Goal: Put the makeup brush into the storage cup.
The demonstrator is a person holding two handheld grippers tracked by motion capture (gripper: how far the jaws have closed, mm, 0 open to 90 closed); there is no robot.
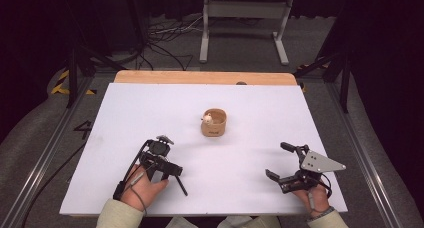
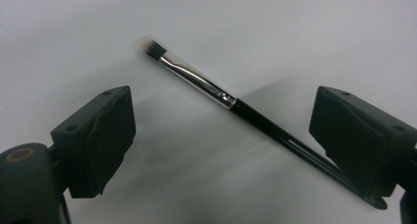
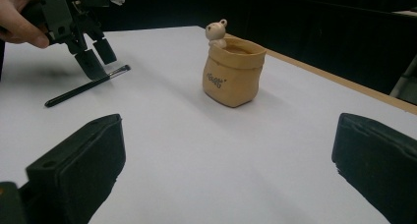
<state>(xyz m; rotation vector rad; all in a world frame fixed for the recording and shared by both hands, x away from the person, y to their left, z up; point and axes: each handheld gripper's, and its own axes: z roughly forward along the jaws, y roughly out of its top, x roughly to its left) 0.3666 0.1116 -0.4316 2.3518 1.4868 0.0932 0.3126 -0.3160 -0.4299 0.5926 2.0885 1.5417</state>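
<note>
A black-handled makeup brush [image 2: 255, 115] with a silver ferrule and pale bristles lies flat on the white table [image 1: 250, 113]. My left gripper [image 2: 223, 100] hovers over it, jaws open, one on each side. The handle runs aslant between them, its end passing under the right-hand jaw, and the pads do not press on it. In the high view the brush [image 1: 181, 185] lies at the front left under my left gripper [image 1: 169, 176]. My right gripper [image 1: 279, 160] rests at the front right, open and empty. A tan sack-shaped pot [image 1: 215, 123] with a small bear figure stands mid-table.
The right gripper view shows the pot [image 3: 233, 74], the brush [image 3: 83, 87] and the left gripper [image 3: 97, 59] held by a hand. A wooden strip [image 1: 200, 77] borders the table's far edge. Beyond it are floor cables and a metal stand [image 1: 245, 10].
</note>
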